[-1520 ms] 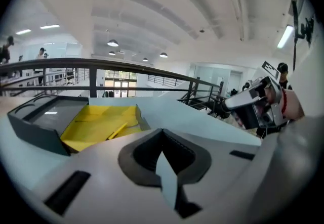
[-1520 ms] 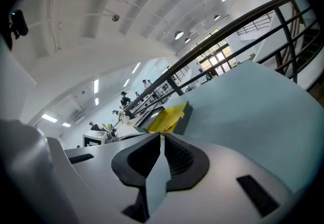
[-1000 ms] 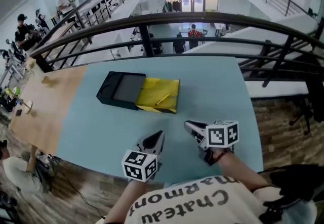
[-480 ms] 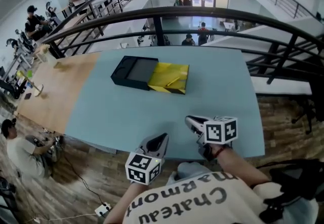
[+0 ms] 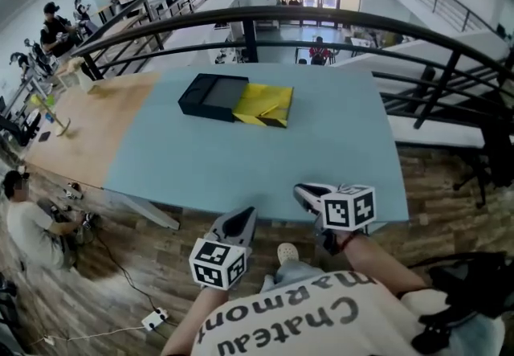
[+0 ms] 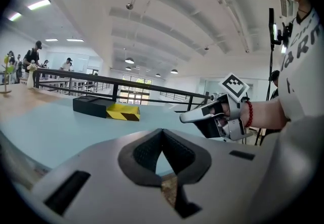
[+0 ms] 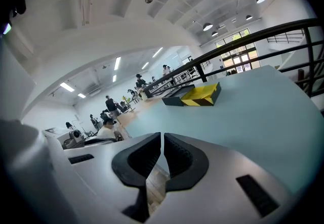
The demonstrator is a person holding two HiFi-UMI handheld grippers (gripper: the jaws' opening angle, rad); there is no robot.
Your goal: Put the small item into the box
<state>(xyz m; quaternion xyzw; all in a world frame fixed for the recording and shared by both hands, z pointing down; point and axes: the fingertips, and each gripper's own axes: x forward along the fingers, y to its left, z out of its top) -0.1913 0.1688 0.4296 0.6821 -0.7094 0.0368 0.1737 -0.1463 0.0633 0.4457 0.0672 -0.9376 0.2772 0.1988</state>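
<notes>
A black box (image 5: 210,96) lies at the far side of the light-blue table (image 5: 241,161), with a yellow black-striped piece (image 5: 265,104) against its right end. I cannot make out the small item. My left gripper (image 5: 242,220) is shut and empty, just off the table's near edge over the floor. My right gripper (image 5: 303,193) is shut and empty at that same edge. The left gripper view shows the shut left gripper (image 6: 162,131), the box (image 6: 91,104) far ahead and the right gripper (image 6: 202,114). In the right gripper view the box (image 7: 174,97) and yellow piece (image 7: 202,94) lie far beyond the right gripper (image 7: 162,136).
A wooden table (image 5: 72,121) adjoins the blue one on the left. A black railing (image 5: 321,21) runs behind the table. A seated person (image 5: 32,226) is at the lower left, and a cable with a power strip (image 5: 152,318) lies on the wood floor.
The view has drawn back from the table. The box now sits farther off, and both grippers have gone from over the tabletop to its near edge, still shut.
</notes>
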